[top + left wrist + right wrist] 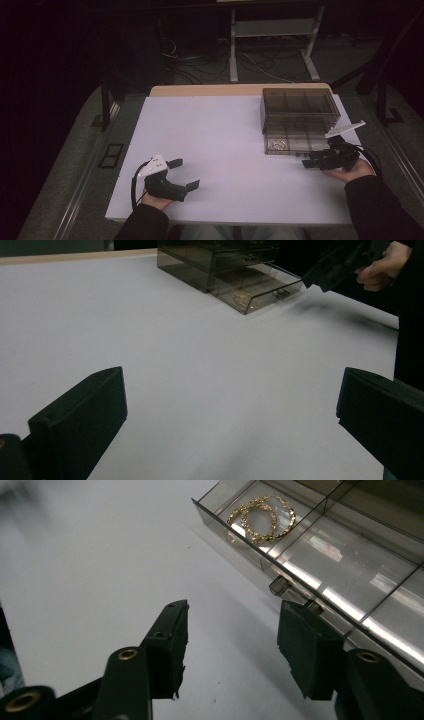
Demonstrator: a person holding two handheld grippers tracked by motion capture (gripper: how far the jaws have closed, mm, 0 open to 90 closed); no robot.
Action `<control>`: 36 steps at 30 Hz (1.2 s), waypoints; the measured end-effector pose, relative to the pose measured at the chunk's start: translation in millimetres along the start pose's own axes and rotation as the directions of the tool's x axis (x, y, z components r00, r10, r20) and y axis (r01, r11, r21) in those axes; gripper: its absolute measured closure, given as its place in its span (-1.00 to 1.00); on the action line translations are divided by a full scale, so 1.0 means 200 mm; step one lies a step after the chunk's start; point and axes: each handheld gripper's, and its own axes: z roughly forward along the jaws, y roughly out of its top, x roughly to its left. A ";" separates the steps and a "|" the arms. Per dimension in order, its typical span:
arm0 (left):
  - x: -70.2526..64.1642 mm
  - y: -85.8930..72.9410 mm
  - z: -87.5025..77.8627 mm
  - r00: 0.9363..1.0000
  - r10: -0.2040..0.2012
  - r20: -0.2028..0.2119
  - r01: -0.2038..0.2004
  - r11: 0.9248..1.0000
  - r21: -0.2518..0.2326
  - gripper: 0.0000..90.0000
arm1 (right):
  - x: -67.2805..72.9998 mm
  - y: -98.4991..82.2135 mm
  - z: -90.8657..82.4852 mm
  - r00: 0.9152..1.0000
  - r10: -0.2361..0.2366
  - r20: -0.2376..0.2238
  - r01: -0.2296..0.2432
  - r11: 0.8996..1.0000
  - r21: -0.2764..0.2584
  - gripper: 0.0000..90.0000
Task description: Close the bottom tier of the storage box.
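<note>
Jaws spread wide on left gripper [186, 174], nothing between them, resting near front-left of white rectangular tabletop [215, 145] in high view. Held by left hand [156, 199], dark sleeve entering from bottom edge. Grey three-cornered plate on top, black cable trailing down beside it. Right gripper [310, 159] at right side of table, jaws parted, pointing left at front of smoky transparent plastic drawer box [299, 114]. Right hand [352, 171] under it, palm up. Bottom drawer [292, 145] of box pulled out toward the person, small gold items in its left compartment. Box sits at far right of tabletop, well apart from left gripper.

Left gripper view: both black jaws far apart at bottom corners, bare white surface between. Drawer box [220, 262] far off at top, open drawer [257, 290] sticking out with gold items inside. Other gripper [312, 279] at upper right, close to drawer front, fingers [375, 272] wrapped around it.

Right gripper view: jaws open, gap clear, right gripper [232, 625] just below drawer front. Right jaw tip near small clear knob [280, 585] on drawer front; touching or not, cannot tell. Pair of gold hoop earrings [260, 517] lying in end compartment of open drawer [345, 555], overlapping each other. Neighbouring compartments showing only glare.
</note>
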 end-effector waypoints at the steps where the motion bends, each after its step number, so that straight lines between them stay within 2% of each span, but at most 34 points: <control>1: 0.00 0.00 0.00 1.000 0.000 -0.001 0.000 1.000 0.000 -1.00 | -0.01 0.00 0.01 1.000 0.003 -0.004 -0.003 1.000 -0.001 0.09; 9: 0.00 0.00 0.00 1.000 0.000 0.000 0.000 1.000 0.003 -1.00 | -0.06 0.01 0.04 1.000 0.004 -0.002 -0.004 1.000 -0.002 0.48; 14: 0.00 0.00 0.00 1.000 0.001 0.002 -0.001 1.000 0.004 -1.00 | -0.08 0.01 0.06 1.000 0.014 0.018 -0.014 1.000 0.015 0.96; 26: 0.00 0.00 0.00 1.000 0.001 0.003 -0.001 1.000 0.003 -1.00 | -0.10 0.02 0.15 0.999 0.031 0.023 -0.033 0.996 0.077 0.98; 36: 0.00 0.00 0.01 1.000 0.004 0.004 -0.004 1.000 0.005 -1.00 | -0.11 0.02 0.19 0.997 0.033 0.064 -0.040 0.993 0.111 0.98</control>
